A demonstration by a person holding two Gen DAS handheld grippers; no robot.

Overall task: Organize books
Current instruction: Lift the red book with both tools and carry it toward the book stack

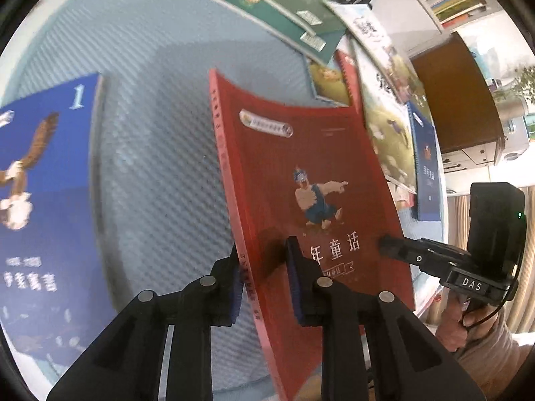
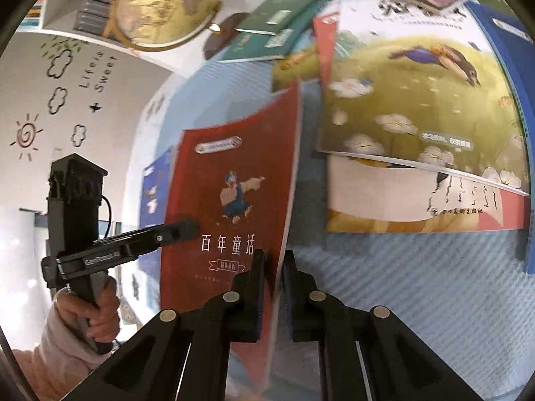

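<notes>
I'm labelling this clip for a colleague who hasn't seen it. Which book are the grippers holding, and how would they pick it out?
On the blue ribbed mat, between the blue book with an eagle and the overlapping pile of picture books, one book is clamped by both the left gripper and the right gripper. It is the red book, whose cover shows a pointing cartoon man above white Chinese characters.

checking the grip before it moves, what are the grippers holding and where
Both hold the red book: left gripper clamps its spine edge, right gripper its open page edge.
</notes>
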